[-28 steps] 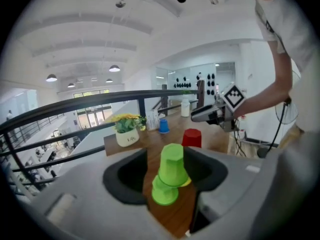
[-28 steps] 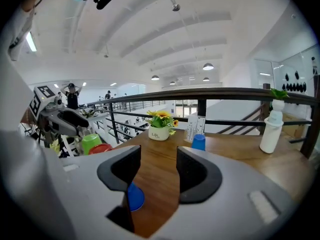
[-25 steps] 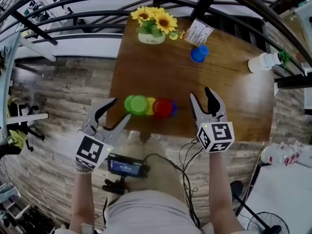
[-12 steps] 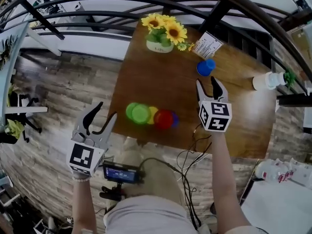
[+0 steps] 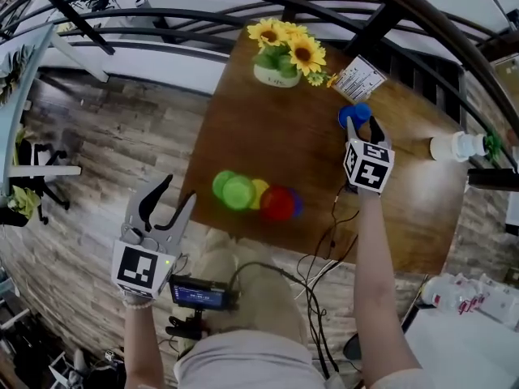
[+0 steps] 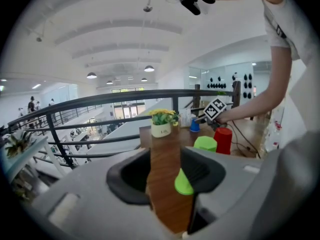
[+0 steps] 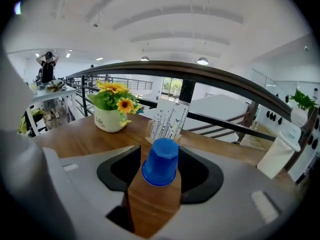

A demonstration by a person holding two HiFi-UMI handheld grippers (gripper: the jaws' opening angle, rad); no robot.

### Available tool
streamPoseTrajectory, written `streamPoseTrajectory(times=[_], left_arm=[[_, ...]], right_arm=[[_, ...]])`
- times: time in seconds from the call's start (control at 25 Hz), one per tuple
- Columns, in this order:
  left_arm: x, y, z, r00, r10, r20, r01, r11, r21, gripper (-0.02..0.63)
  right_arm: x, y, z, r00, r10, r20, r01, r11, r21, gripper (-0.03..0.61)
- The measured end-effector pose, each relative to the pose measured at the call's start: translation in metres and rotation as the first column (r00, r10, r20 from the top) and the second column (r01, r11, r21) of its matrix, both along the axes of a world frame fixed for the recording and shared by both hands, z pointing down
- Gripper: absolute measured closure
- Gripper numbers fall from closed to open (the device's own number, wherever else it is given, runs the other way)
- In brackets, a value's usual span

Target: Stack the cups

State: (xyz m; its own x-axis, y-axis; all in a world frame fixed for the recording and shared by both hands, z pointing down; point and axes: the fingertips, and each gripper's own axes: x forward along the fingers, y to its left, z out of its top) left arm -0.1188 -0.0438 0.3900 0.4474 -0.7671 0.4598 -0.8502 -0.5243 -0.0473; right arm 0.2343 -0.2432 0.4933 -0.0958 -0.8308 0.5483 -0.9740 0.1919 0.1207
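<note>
Since the earlier frames the right gripper [image 5: 362, 125] has travelled from beside the cup row at the near edge up to the small blue plastic cup [image 5: 354, 113] in the upper right of the head view, while the left gripper [image 5: 178, 191] has stayed at lower left, off the edge of the brown wooden bench [image 5: 268, 136]. The blue cup stands mouth down on the bench, just in front of a white printed card [image 7: 167, 120] and well apart from the row of green, yellow and red plastic cups [image 5: 238, 193] at centre frame. It looks light, thin-walled and fairly stiff, with a smooth tapering side. It would likely tip or slide at a nudge and could slip upward out of a loose pinch. The best hold is probably across opposite sides of the wall, below the narrow base and toward the wider rim, with a gentle squeeze. In the right gripper view the fingers stand apart with the blue cup in the gap between them, and no pad is seen pressing on it yet. The left fingers are also apart, having just been narrowing, and grip nothing. Only bare bench and a green cup lying beyond the tips show in the gap.
</note>
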Motion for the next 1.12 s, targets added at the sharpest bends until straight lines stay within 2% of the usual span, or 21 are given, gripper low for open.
streamPoseTrajectory(times=[0.12, 0.36, 0.64, 0.92, 1.12], left_arm=[[0.001, 0.002, 0.006, 1.000, -0.019, -0.001, 0.019, 0.999, -0.043, 0.431], [0.003, 0.004, 0.013, 1.000, -0.018, 0.006, 0.019, 0.999, -0.051, 0.431], [0.005, 0.003, 0.013, 1.000, -0.008, -0.001, 0.008, 0.998, -0.056, 0.431], [0.010, 0.003, 0.004, 0.999, 0.034, -0.018, -0.035, 0.998, -0.050, 0.434], [0.014, -0.003, -0.005, 0.996, 0.087, -0.008, -0.087, 0.996, 0.006, 0.440]], right_arm=[[0.011, -0.010, 0.010, 0.999, 0.026, 0.021, -0.026, 1.000, -0.010, 0.356], [0.018, -0.017, 0.023, 0.991, 0.047, 0.128, -0.044, 0.999, -0.028, 0.356], [0.010, -0.017, 0.014, 0.995, -0.019, 0.099, 0.020, 1.000, -0.005, 0.359], [-0.009, -0.003, -0.025, 0.993, -0.079, 0.091, 0.074, 0.996, 0.057, 0.359], [-0.034, 0.014, -0.054, 0.985, -0.139, 0.104, 0.129, 0.987, 0.096, 0.359]])
